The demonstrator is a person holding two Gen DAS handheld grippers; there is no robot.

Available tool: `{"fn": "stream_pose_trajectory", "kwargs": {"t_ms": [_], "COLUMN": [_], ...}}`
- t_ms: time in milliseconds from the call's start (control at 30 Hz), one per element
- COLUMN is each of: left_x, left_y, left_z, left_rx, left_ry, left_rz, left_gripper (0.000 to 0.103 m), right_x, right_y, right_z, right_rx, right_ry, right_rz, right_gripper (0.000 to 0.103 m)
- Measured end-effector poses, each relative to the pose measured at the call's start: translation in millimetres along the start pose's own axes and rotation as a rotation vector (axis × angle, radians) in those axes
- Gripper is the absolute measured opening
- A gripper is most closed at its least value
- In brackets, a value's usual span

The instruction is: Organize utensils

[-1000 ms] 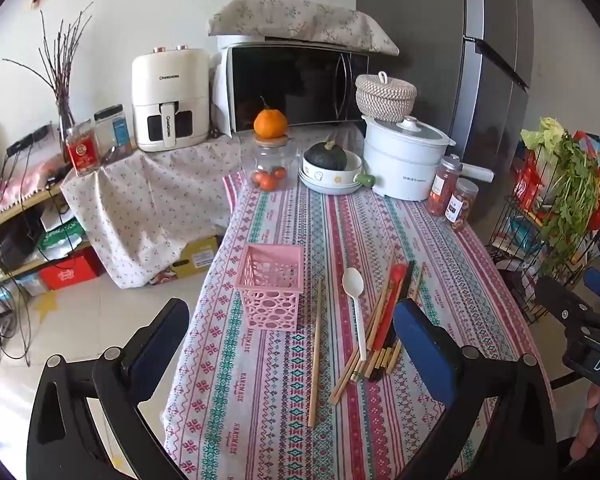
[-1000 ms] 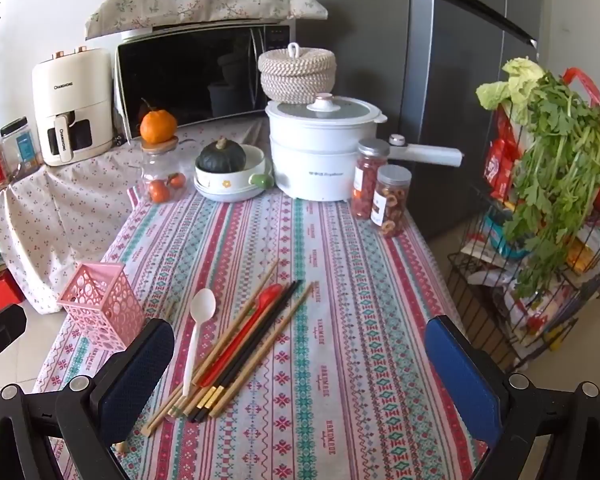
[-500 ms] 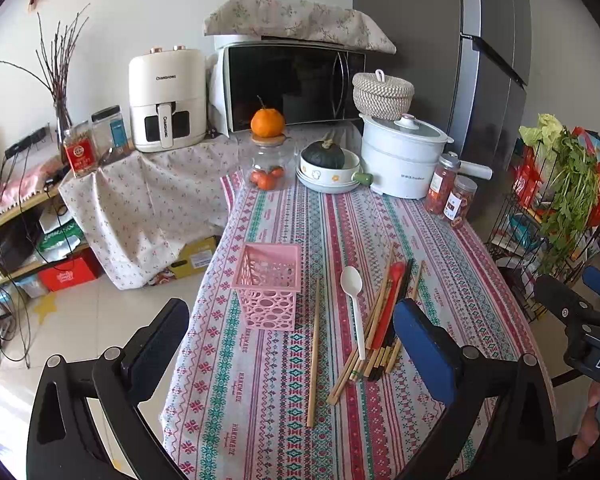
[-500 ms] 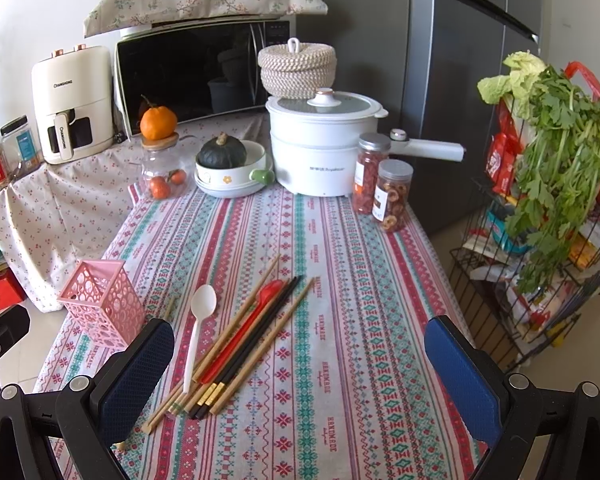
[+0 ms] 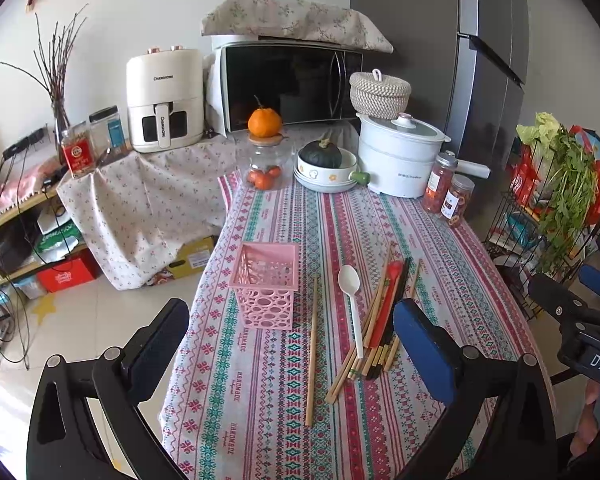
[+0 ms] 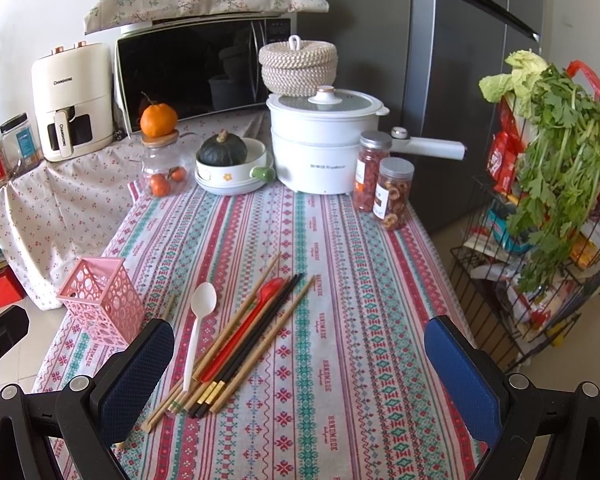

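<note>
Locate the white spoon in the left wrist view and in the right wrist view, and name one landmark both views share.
Left wrist view: the white spoon lies right of centre, between a lone wooden chopstick and the utensil pile.
Right wrist view: the white spoon lies lower left, on the pile's left edge.
Shared landmark: the pink basket, left of the spoon in both.

A white electric pot (image 6: pixel 320 152) stands at the table's far end, beside two clear snack jars (image 6: pixel 384 188) and a dark green squash (image 6: pixel 222 150) in a bowl.
</note>
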State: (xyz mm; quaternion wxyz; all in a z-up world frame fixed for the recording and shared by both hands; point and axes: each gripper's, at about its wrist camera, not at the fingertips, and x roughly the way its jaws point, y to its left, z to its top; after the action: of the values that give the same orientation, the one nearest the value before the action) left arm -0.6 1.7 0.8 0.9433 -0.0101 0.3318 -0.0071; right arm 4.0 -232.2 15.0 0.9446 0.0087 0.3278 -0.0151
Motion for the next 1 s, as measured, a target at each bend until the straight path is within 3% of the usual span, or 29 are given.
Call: {"fn": "stream_pose_trajectory", "kwargs": {"t_ms": [1000], "left_x": [-0.2], "left_y": [-4.5], "left_z": [-4.3], "left_rx": [0.009], "left_ry": [0.001], "left_rz": [0.000], "left_gripper": [0.103], "right_x": [-1.0], "right_y": [-2.0], "right_z": [0.2], "right_rx": [0.006], "right_ry": [0.006], "right_rz": [0.002], "right_gripper": [0.103]}}
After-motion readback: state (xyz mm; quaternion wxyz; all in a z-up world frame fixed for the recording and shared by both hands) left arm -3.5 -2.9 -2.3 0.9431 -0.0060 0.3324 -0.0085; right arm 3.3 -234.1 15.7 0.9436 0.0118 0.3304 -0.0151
